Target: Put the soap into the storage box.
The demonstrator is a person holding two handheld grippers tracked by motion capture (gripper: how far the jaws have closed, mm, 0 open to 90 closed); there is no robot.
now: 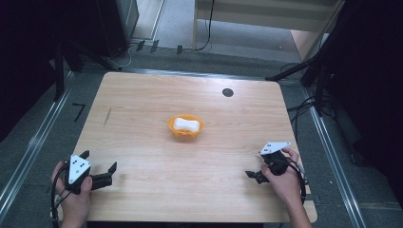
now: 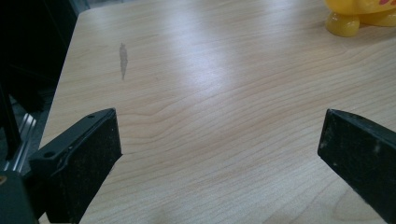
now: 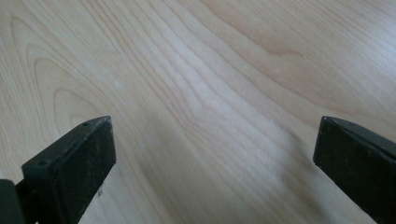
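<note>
yellow bowl (image 2: 362,16) cut off (top edge) beyond left gripper (image 2: 219,154).

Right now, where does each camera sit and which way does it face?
High view: above the person's side, looking forward and down on the table, orange bowl, both hands and grippers.
Left gripper view: over the left gripper, open jaws, facing tabletop and bowl.
Right gripper view: over the right gripper, open jaws, facing bare wood.
Shared: bowl, tabletop.
</note>
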